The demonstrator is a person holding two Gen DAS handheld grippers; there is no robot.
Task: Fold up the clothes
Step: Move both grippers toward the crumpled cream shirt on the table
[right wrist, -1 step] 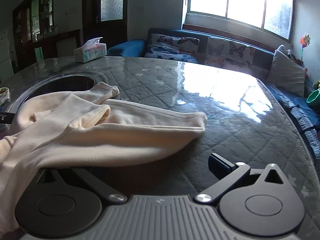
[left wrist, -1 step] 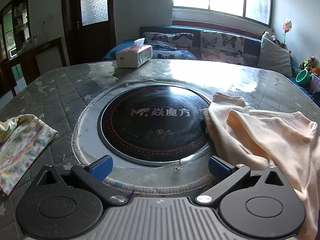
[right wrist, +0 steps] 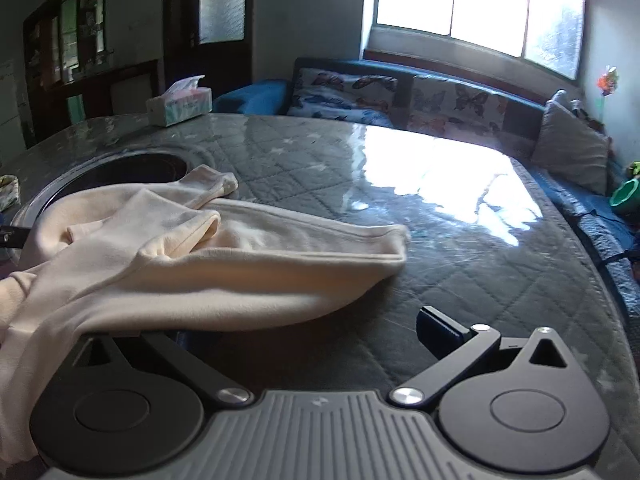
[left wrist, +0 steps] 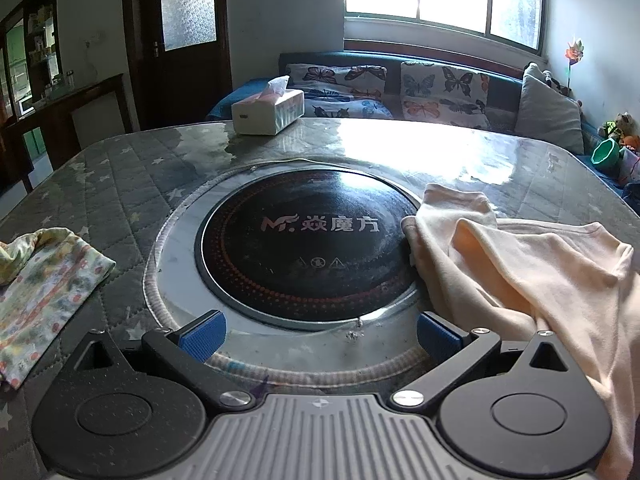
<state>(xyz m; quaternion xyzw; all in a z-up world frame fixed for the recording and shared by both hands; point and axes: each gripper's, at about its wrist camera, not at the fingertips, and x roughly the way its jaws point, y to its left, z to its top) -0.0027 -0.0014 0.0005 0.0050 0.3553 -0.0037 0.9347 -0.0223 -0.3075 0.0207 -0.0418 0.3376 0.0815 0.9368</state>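
cream garment (right wrist: 224, 264) rumpled, both claws agape

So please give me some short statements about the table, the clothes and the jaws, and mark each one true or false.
1. The cream long-sleeved garment lies crumpled, partly over the round black induction cooktop. True.
2. The left gripper is shut on the cream garment. False: its jaws stand wide open over the cooktop's edge, holding nothing.
3. The white tissue box sits at the far edge of the grey quilted table cover. True.
4. The floral patterned cloth lies on top of the cream garment. False: it lies apart, on the other side of the cooktop.
5. The right gripper has its jaws open, with cream fabric draped over one side. True.
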